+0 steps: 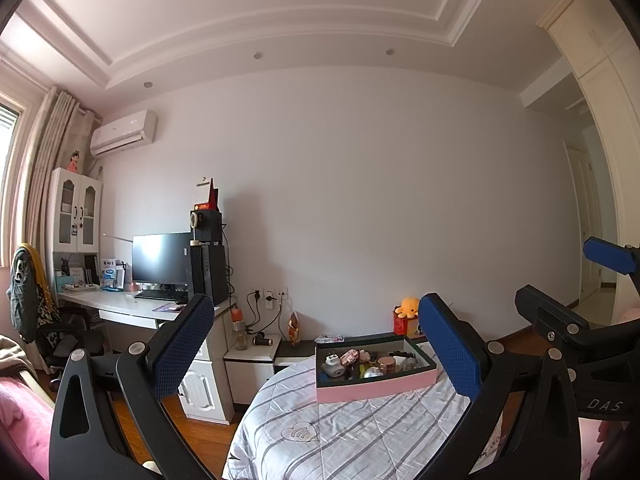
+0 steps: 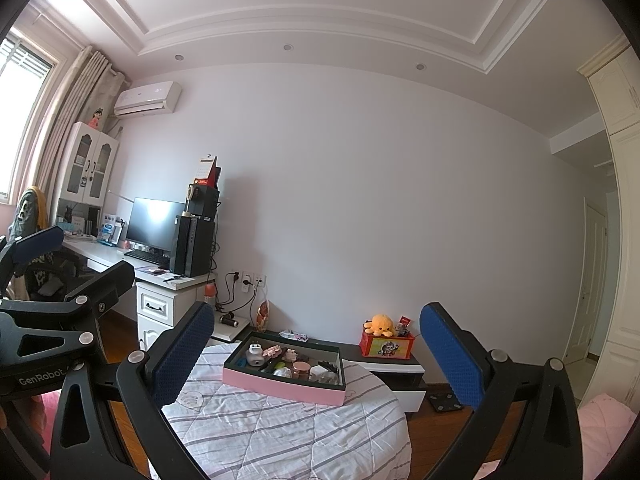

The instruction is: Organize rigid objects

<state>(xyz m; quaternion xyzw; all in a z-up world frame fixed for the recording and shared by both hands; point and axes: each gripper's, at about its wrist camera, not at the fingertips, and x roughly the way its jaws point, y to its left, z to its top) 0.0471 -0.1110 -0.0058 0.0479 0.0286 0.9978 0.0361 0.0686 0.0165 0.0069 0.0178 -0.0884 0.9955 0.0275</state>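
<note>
we hold the left gripper [image 1: 316,344] and the right gripper [image 2: 316,344] up in the air, both with the blue pads far apart and nothing between them. they are above the near part of a striped quilt [image 2: 280,432], not touching it. on the far end of this quilt stands a pink box [image 2: 280,386] with dark inside walls. in the box we see small rigid things close together: a grey toy camera [image 2: 255,356] at the left end, a rose-gold jar [image 2: 301,370] near the middle, and others too small to name. behind the box, on a low cabinet by the wall, sits an orange plush octopus [image 2: 380,325] on a red box [image 2: 386,346].
</note>
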